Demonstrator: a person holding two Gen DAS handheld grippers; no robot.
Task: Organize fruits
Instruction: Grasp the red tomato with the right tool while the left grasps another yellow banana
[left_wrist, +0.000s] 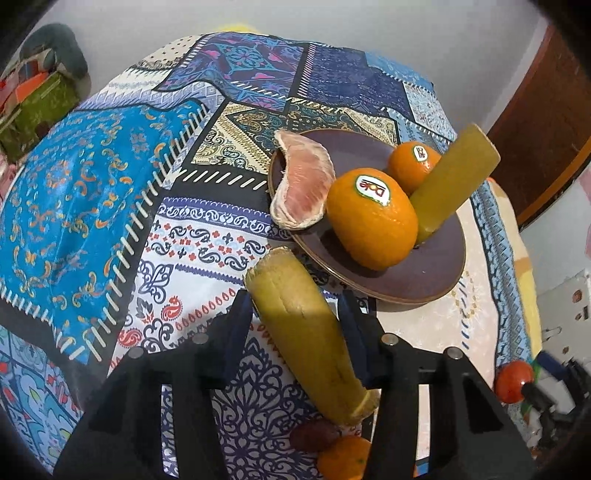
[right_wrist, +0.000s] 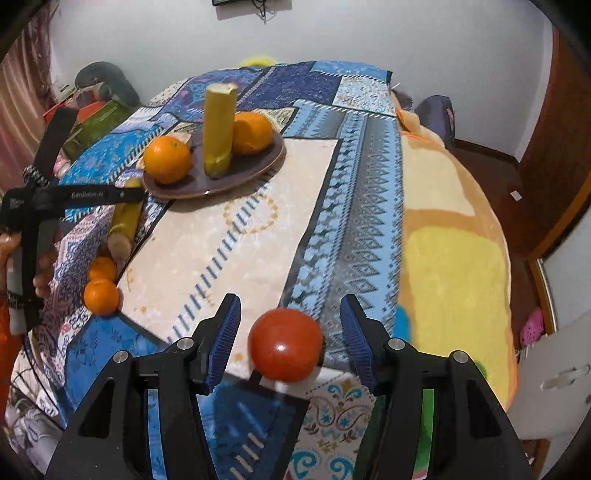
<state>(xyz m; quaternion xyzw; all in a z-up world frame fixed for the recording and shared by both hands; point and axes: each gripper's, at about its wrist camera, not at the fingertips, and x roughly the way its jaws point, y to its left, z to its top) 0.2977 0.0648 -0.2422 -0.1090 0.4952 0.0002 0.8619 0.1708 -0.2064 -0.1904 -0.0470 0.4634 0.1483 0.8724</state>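
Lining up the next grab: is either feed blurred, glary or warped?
Left wrist view: sharp centre; the right tongs at the far right edge smear. Right wrist view: tomato soft with a glare spot. Both views: fisheye bends the bedspread, corners dark.
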